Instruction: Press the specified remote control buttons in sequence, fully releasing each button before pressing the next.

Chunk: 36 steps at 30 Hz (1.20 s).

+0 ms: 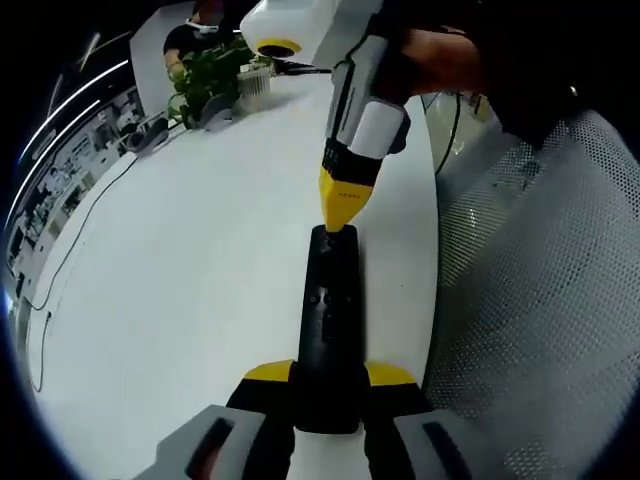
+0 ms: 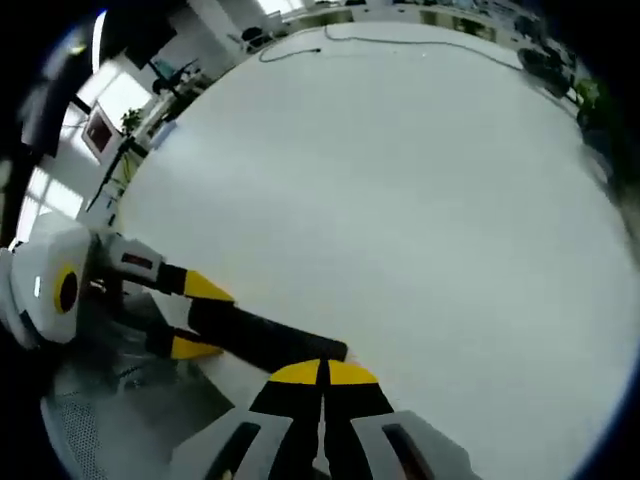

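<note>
A long black remote [image 1: 330, 310] is held above the white table [image 1: 200, 270], and my left gripper [image 1: 330, 376] is shut on its near end, one yellow tip on each side. My right gripper [image 1: 340, 222] comes down from above with its yellow tips shut together, and they touch the remote's far end. In the right gripper view, my right gripper [image 2: 322, 370] is shut with its tips over the end of the remote [image 2: 265, 338]. My left gripper [image 2: 200, 318] clamps the remote from the left. The buttons are too small to read.
A potted plant [image 1: 215, 75] stands at the table's far end, and a thin cable [image 1: 90, 215] runs along its left side. A grey mesh chair [image 1: 540, 280] sits beside the table on the right. A person's hand [image 1: 440, 60] holds the right gripper.
</note>
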Each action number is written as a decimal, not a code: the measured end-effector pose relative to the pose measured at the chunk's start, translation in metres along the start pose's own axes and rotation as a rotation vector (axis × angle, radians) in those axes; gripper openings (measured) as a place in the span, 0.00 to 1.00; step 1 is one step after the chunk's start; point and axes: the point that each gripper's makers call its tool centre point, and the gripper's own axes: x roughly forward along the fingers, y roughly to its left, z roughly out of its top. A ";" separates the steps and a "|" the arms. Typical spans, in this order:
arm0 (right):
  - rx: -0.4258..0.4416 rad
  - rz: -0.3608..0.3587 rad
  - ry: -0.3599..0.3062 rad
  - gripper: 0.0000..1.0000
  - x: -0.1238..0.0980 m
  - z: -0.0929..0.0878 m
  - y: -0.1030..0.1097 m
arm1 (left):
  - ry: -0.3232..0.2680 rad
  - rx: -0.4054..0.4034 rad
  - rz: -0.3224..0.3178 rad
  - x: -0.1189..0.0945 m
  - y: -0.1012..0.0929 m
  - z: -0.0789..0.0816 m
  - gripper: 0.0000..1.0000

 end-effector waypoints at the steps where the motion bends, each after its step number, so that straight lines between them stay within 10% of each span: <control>1: 0.005 0.003 0.001 0.00 0.000 0.000 0.001 | 0.000 0.000 0.000 0.000 0.000 0.000 0.24; 19: -0.116 -0.033 0.022 0.00 0.003 0.000 0.002 | -0.011 -0.012 0.000 0.000 0.000 -0.001 0.24; 27: 0.166 0.109 0.014 0.00 -0.001 -0.002 0.002 | -0.019 -0.016 0.001 -0.001 0.000 0.000 0.25; 36: 0.108 0.107 -0.008 0.00 -0.002 0.002 0.007 | -0.019 -0.015 0.000 -0.001 0.000 0.000 0.25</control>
